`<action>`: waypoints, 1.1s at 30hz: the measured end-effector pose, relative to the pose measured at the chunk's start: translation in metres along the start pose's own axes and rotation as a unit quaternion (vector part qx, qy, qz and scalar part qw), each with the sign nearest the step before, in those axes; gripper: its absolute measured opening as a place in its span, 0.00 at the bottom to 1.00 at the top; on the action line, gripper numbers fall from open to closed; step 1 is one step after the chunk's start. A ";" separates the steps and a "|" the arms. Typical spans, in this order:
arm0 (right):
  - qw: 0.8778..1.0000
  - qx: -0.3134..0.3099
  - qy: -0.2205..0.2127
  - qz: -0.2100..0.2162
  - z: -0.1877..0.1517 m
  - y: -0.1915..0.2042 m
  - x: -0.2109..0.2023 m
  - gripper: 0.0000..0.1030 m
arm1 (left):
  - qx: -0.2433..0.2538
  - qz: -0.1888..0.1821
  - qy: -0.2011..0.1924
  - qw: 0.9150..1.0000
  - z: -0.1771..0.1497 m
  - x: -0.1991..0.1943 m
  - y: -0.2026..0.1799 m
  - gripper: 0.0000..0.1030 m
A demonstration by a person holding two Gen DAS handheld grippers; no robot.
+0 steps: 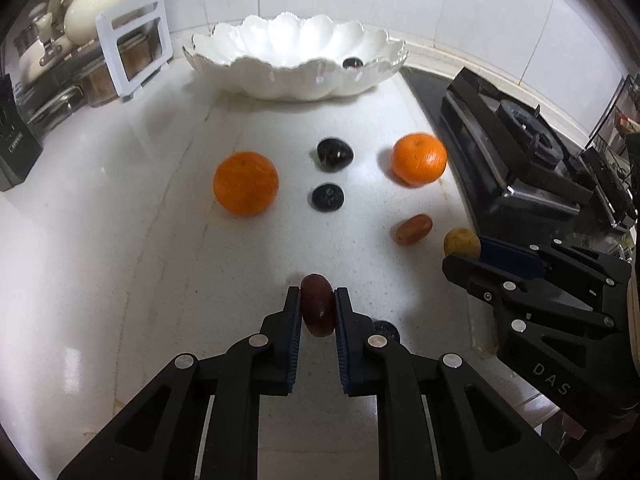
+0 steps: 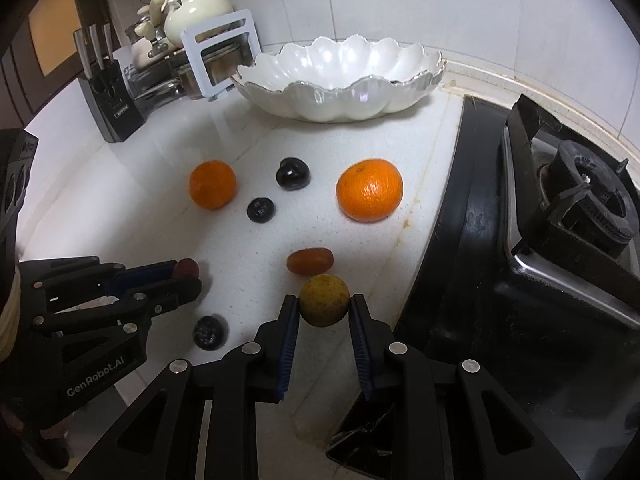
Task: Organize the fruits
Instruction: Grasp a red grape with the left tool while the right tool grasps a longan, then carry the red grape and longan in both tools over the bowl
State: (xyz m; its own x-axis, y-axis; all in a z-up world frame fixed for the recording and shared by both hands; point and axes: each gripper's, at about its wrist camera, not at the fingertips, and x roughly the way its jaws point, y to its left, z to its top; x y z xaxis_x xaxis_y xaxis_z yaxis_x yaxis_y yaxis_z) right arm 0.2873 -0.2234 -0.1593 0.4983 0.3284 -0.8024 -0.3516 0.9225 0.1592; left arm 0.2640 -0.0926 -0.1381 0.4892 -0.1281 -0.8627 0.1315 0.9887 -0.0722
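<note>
My left gripper (image 1: 318, 300) is shut on a dark red grape (image 1: 318, 306) just above the white counter; it shows too in the right wrist view as the left gripper (image 2: 188, 276). My right gripper (image 2: 325, 304) is shut on a small yellow-brown round fruit (image 2: 324, 300), also seen as the yellow fruit (image 1: 461, 242) beside the right gripper (image 1: 460, 260). Loose on the counter lie two oranges (image 1: 245, 183) (image 1: 419, 158), a dark cherry (image 1: 335, 153), a blueberry (image 1: 328, 197) and an oblong red-orange fruit (image 1: 412, 229). A scalloped white bowl (image 1: 296, 76) at the back holds one dark fruit (image 1: 353, 63).
A black gas stove (image 2: 560, 240) borders the counter on the right. A knife block (image 2: 110, 100), a white rack (image 2: 220, 52) and a cream teapot (image 2: 198, 12) stand at the back left. Another blueberry (image 2: 209, 332) lies near my left gripper.
</note>
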 end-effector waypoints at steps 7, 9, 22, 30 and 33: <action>1.000 0.005 -0.023 -0.002 0.007 0.004 -0.015 0.26 | 0.010 -0.003 -0.035 0.999 0.009 -0.019 0.001 0.17; 1.000 0.007 -0.030 -0.004 0.010 0.006 -0.020 0.26 | 0.012 -0.003 -0.044 0.999 0.011 -0.024 0.003 0.17; 0.996 0.017 -0.084 -0.017 0.031 0.016 -0.048 0.26 | 0.027 -0.004 -0.108 0.994 0.027 -0.061 0.013 0.17; 0.993 0.024 -0.115 -0.028 0.048 0.019 -0.059 0.26 | 0.035 0.000 -0.147 0.988 0.042 -0.079 0.019 0.17; 0.991 0.025 -0.126 -0.031 0.054 0.021 -0.062 0.26 | 0.035 0.000 -0.161 0.986 0.049 -0.084 0.021 0.17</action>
State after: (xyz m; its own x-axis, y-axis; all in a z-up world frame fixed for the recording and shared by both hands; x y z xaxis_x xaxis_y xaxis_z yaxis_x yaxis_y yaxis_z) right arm 0.2919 -0.2135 -0.0753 0.7023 0.3050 -0.6433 -0.2774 0.9494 0.1474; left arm 0.2682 -0.0648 -0.0429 0.7358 -0.1564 -0.6589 0.1844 0.9825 -0.0273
